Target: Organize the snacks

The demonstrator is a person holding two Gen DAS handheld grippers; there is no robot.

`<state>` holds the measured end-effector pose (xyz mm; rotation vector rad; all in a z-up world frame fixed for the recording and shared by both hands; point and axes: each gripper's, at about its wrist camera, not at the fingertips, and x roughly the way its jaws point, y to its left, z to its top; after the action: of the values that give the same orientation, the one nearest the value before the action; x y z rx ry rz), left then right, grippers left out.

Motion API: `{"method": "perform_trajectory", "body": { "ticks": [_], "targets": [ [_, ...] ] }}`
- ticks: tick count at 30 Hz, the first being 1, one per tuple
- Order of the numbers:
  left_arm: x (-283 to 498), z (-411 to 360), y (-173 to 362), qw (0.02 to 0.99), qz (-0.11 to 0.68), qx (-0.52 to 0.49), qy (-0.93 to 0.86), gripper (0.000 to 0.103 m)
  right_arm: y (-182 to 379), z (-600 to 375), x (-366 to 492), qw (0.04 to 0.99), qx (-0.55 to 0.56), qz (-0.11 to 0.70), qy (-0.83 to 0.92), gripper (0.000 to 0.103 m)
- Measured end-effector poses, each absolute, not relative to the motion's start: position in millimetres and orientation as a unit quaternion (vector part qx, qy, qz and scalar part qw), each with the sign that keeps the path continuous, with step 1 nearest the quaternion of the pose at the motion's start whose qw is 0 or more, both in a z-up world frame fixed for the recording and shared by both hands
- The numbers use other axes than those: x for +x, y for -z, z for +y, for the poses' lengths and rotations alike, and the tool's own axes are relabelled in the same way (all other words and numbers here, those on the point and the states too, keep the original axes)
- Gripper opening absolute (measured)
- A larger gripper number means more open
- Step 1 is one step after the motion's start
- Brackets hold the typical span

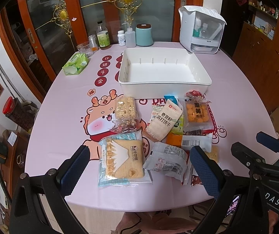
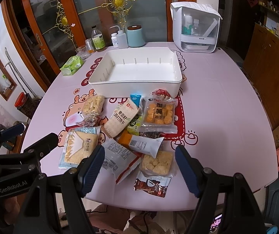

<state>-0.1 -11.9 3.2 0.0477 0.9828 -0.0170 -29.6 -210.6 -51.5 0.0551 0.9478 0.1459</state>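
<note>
Several wrapped snacks lie in a loose pile on the pink table: a toast pack (image 1: 121, 159) (image 2: 80, 146), a soda cracker pack (image 1: 164, 120) (image 2: 121, 120), a rice crisp bar (image 1: 124, 108) (image 2: 92, 105), an orange ball snack pack (image 1: 196, 114) (image 2: 159, 113), a grey pouch (image 1: 167, 160) (image 2: 120, 159) and a puffed rice cake pack (image 2: 157, 162). An empty white bin (image 1: 164, 90) (image 2: 135, 88) stands behind them. My left gripper (image 1: 139, 167) is open above the near snacks. My right gripper (image 2: 139, 167) is open above the near snacks too.
At the table's back stand bottles (image 1: 103, 36) (image 2: 97, 38), a glass (image 1: 84, 48), a teal canister (image 1: 144, 35) (image 2: 136, 36) and a white dispenser box (image 1: 201, 29) (image 2: 195, 29). A green tissue pack (image 1: 76, 64) (image 2: 71, 65) lies at left. The table's front edge (image 1: 139, 207) is close.
</note>
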Motion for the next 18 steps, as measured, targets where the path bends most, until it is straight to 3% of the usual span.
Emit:
{"method": "perform_trajectory", "body": {
  "ticks": [18],
  "targets": [
    [-9.0, -9.2, 1.3, 0.880, 0.474, 0.019, 0.010, 0.102, 54.8, -207.3, -32.5, 0.887, 0.026, 0.456, -0.072, 0.075]
  ]
}}
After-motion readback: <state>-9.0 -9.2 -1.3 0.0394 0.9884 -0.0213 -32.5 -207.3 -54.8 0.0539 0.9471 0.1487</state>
